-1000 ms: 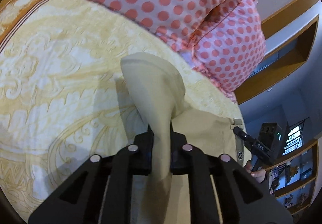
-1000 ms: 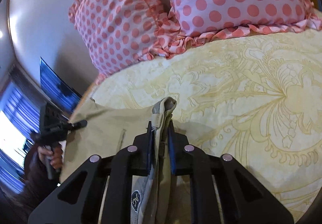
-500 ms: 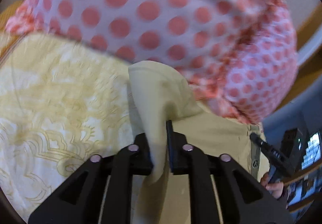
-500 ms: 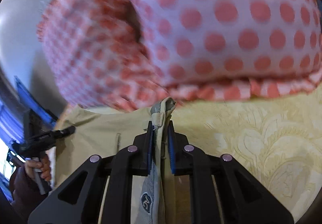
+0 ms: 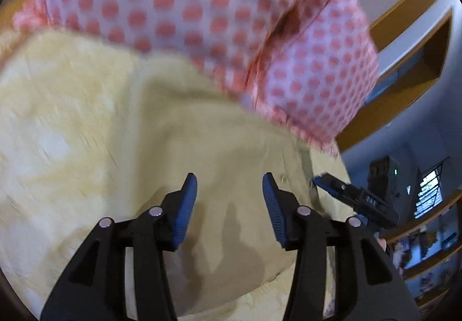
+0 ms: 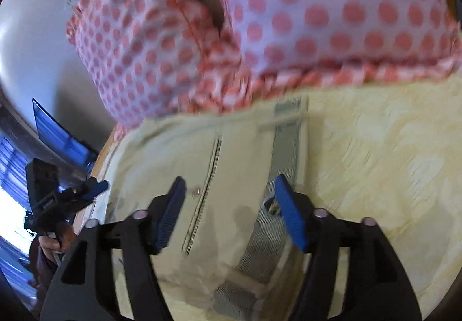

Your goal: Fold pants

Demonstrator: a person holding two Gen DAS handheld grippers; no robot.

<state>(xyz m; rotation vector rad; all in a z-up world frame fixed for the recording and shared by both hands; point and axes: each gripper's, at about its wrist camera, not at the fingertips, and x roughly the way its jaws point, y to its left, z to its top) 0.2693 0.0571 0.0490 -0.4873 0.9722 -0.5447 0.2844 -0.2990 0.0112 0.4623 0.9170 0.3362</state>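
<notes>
- Pants point(image 6: 231, 165) lie on the bed point(image 6: 375, 162), their top edge against the polka-dot pillows point(image 6: 288, 18).
- My left gripper point(image 5: 229, 199) and right gripper point(image 6: 229, 202) both hover with jaws spread, holding nothing.
- Best next, I judge: smooth the fold flat, keeping edges aligned.

Matt woven cloth is seen on the khaki beige pants point(image 6: 236, 153), with a grey mesh lining; ribbed blue rubber-like pads point(image 5: 184, 205) are fitted to matt black plastic fingers.
</notes>
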